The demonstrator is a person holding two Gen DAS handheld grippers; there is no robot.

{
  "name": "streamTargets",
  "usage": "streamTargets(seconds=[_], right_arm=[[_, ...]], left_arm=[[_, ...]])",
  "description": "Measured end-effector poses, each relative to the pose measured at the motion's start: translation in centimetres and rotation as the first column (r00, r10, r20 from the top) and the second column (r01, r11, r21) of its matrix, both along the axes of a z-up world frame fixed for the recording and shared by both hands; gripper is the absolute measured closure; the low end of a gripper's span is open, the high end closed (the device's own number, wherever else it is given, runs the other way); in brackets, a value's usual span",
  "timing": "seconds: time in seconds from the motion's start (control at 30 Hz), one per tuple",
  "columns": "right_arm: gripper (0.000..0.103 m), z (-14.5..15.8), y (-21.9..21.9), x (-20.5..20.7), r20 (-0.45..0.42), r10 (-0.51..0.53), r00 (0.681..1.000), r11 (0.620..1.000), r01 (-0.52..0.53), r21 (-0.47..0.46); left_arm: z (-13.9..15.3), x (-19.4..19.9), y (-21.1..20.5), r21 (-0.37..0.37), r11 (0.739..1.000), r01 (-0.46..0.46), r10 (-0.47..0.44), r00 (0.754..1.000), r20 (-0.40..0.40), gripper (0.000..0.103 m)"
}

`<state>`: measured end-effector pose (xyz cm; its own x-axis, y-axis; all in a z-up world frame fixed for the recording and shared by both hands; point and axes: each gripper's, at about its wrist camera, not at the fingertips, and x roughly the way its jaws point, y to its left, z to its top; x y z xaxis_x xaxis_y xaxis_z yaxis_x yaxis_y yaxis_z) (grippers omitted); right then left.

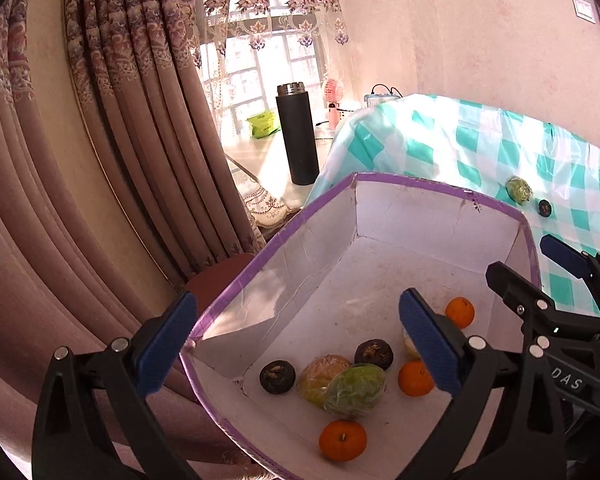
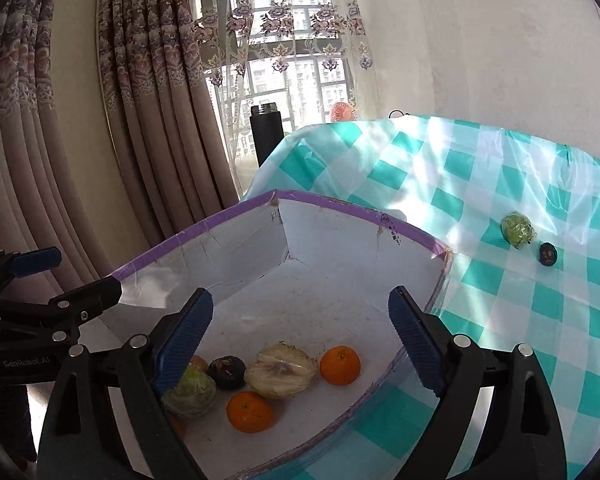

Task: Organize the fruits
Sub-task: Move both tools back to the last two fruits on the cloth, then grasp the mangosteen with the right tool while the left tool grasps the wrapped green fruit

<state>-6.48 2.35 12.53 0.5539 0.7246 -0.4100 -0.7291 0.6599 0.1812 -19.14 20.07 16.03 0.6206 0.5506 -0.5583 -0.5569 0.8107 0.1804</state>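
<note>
A white cardboard box with a purple rim (image 1: 420, 185) (image 2: 340, 203) stands on the checked tablecloth. Inside lie several fruits: oranges (image 1: 342, 440) (image 2: 340, 365), a wrapped green fruit (image 1: 354, 389) (image 2: 190, 394), a wrapped yellowish fruit (image 1: 320, 372) (image 2: 280, 372) and dark round fruits (image 1: 277, 377) (image 2: 229, 372). On the cloth to the right lie one wrapped green fruit (image 1: 519, 190) (image 2: 518, 229) and one dark fruit (image 1: 544, 208) (image 2: 547, 254). My left gripper (image 1: 300, 344) is open and empty over the box's left wall. My right gripper (image 2: 300, 344) is open and empty over the box's right side.
The green-and-white checked cloth (image 2: 520, 312) covers the table. Behind it a sill holds a black flask (image 1: 297, 134) (image 2: 265, 128), a pink fan (image 1: 333, 98) and a green packet (image 1: 263, 124). Heavy curtains (image 1: 100, 140) hang at the left.
</note>
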Motion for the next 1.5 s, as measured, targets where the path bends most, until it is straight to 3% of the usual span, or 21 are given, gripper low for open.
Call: streamTargets(seconds=[0.1, 0.23, 0.3, 0.4, 0.5, 0.63, 0.73, 0.8, 0.87, 0.97, 1.07, 1.4, 1.5], right_arm=[[0.016, -0.1, -4.2, 1.6, -0.016, -0.083, 0.996, 0.996, 0.084, 0.039], [0.016, -1.8, -10.0, 4.7, -0.065, -0.235, 0.97, 0.971, 0.237, 0.026], [0.016, -3.6, -12.8, 6.7, -0.116, -0.31, 0.944, 0.951, 0.308, -0.035], [0.016, -6.6, -16.5, 9.8, -0.189, -0.408, 0.893, 0.911, 0.385, -0.148], [0.016, -9.1, -19.7, 12.7, -0.246, -0.477, 0.844, 0.877, 0.438, -0.198], [0.016, -9.9, -22.0, 16.4, -0.25, -0.518, 0.818, 0.854, 0.479, -0.204], [0.016, -10.2, -22.1, 19.7, -0.255, -0.507, 0.824, 0.861, 0.471, -0.191], [0.016, -10.8, -22.1, 22.1, -0.319, -0.47, 0.823, 0.882, 0.444, -0.157], [0.016, -10.7, -22.1, 24.1, -0.358, -0.428, 0.83, 0.901, 0.424, -0.093], [0.016, -10.1, -20.7, 26.7, -0.329, -0.397, 0.857, 0.915, 0.396, -0.072], [0.017, -9.9, -18.3, 29.4, -0.312, -0.345, 0.885, 0.938, 0.332, -0.096], [0.031, -10.1, -11.1, 34.0, -0.274, -0.231, 0.934, 0.962, 0.177, -0.209], [0.045, -10.6, -10.2, 34.6, -0.289, -0.243, 0.926, 0.95, 0.168, -0.262]], left_arm=[[1.2, 0.7, -4.3, 0.053, 0.996, 0.068, -0.072, 0.995, 0.065, 0.002], [1.0, 2.8, -10.7, 0.017, 0.965, 0.263, -0.263, 0.958, 0.117, 0.002], [-0.3, 4.7, -14.0, -0.022, 0.923, 0.384, -0.38, 0.919, 0.106, 0.002], [-3.6, 8.5, -17.8, -0.114, 0.837, 0.536, -0.531, 0.844, 0.068, 0.002], [-6.8, 13.0, -20.1, -0.153, 0.829, 0.538, -0.538, 0.842, 0.044, 0.002], [-10.6, 19.6, -20.8, -0.199, 0.867, 0.457, -0.465, 0.885, 0.012, 0.002], [-12.7, 24.0, -20.0, -0.255, 0.881, 0.399, -0.412, 0.911, 0.004, 0.002], [-13.6, 26.0, -19.3, -0.298, 0.876, 0.38, -0.395, 0.919, 0.009, 0.002], [-14.0, 27.2, -18.8, -0.311, 0.869, 0.385, -0.399, 0.917, 0.019, 0.002], [-14.2, 28.1, -18.8, -0.292, 0.865, 0.408, -0.419, 0.908, 0.026, 0.002], [-14.6, 28.6, -18.6, -0.33, 0.845, 0.42, -0.44, 0.898, 0.015, 0.002], [-15.4, 29.1, -18.5, -0.356, 0.846, 0.398, -0.435, 0.9, -0.028, 0.002], [-15.4, 29.1, -18.7, -0.351, 0.847, 0.4, -0.438, 0.898, -0.032, 0.002]])
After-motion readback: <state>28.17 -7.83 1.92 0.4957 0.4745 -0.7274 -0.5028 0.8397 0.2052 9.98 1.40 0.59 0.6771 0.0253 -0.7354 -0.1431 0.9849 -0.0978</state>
